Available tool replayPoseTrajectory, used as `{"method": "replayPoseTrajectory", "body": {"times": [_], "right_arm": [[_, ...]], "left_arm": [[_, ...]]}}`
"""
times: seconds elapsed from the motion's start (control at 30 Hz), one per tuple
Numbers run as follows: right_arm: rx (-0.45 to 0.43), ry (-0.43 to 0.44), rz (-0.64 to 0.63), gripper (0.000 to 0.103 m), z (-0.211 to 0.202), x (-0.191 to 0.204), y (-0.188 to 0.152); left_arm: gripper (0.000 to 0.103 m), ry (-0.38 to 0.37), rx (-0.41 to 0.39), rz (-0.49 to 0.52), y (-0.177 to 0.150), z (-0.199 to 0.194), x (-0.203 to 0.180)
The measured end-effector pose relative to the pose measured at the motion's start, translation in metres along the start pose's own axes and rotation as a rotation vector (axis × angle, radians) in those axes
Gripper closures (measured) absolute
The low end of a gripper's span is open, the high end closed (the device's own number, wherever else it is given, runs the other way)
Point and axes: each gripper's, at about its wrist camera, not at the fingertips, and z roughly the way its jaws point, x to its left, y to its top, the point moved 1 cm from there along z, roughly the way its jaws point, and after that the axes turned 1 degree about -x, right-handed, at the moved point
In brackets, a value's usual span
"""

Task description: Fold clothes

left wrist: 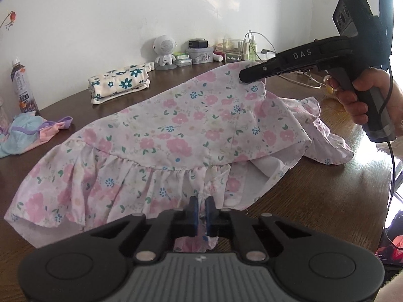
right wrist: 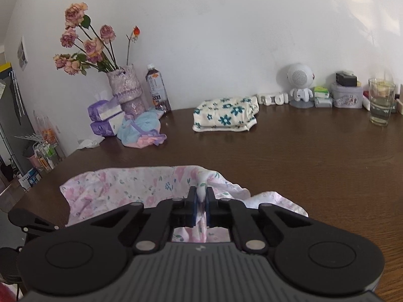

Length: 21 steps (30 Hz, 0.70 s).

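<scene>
Left wrist view: left gripper (left wrist: 200,211) clamped on floral dress (left wrist: 176,136) frill, right gripper (left wrist: 243,79) pinching far edge. Lifted taut above wooden table (left wrist: 314,196), likely for folding over.

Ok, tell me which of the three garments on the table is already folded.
The cream cloth with teal flowers, a neat stack near the wall. The pink floral dress hangs pinched in both grippers, and the pastel blue-and-pink garment lies crumpled.

A plain white wall (right wrist: 226,25) rose behind a dark brown wooden table (right wrist: 314,156). Bright daylight glared from the right edge (left wrist: 398,25), and a metal wire shelving rack (right wrist: 15,125) stood at left.
</scene>
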Motion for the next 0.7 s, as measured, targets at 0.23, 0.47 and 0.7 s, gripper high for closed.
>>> {"method": "replayPoseTrajectory", "body": {"times": [0.23, 0.47, 0.7], "right_arm": [[-0.056, -0.001, -0.034, 0.099, -0.004, 0.025, 0.025], [-0.104, -0.014, -0.030, 0.099, 0.008, 0.045, 0.056], [-0.078, -0.041, -0.034, 0.099, 0.045, 0.059, 0.077]], "left_arm": [[0.099, 0.008, -0.085, 0.002, 0.004, -0.024, 0.018], [0.099, 0.084, -0.192, -0.008, 0.025, -0.052, 0.058], [0.099, 0.147, -0.273, -0.023, 0.045, -0.066, 0.096]]}}
